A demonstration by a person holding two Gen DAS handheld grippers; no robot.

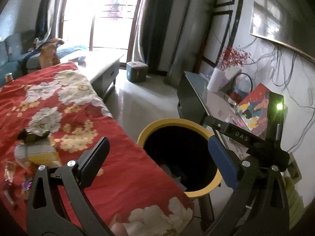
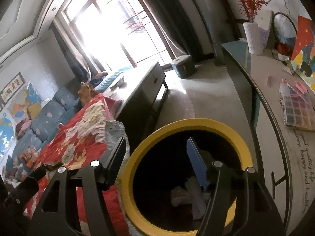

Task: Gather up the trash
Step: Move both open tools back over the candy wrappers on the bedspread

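On the left, litter remains on the red floral cloth (image 1: 110, 137) covering the table: a dark crumpled wrapper (image 1: 34, 134), a yellow-and-grey carton (image 1: 38, 152) just beside it, and small shiny scraps (image 1: 11, 179) near the cloth's edge. Over that edge the left gripper (image 1: 157, 157) hangs with its jaws spread wide and nothing between them. To its right, just beside the table, stands the yellow-rimmed trash bin (image 2: 157, 137), with pale crumpled paper (image 2: 189, 192) lying in its dark bottom. The right gripper (image 2: 155, 163) hovers over the bin's mouth, jaws partly apart and empty, its blue pad above the opening. Farther right, a sideboard (image 2: 261, 90) carries a white vase (image 2: 254, 37) and a bead tray (image 2: 297, 110). The drop into the bin looks complete; the next move likely calls for swinging an empty gripper back left to the wrapper and closing on it.
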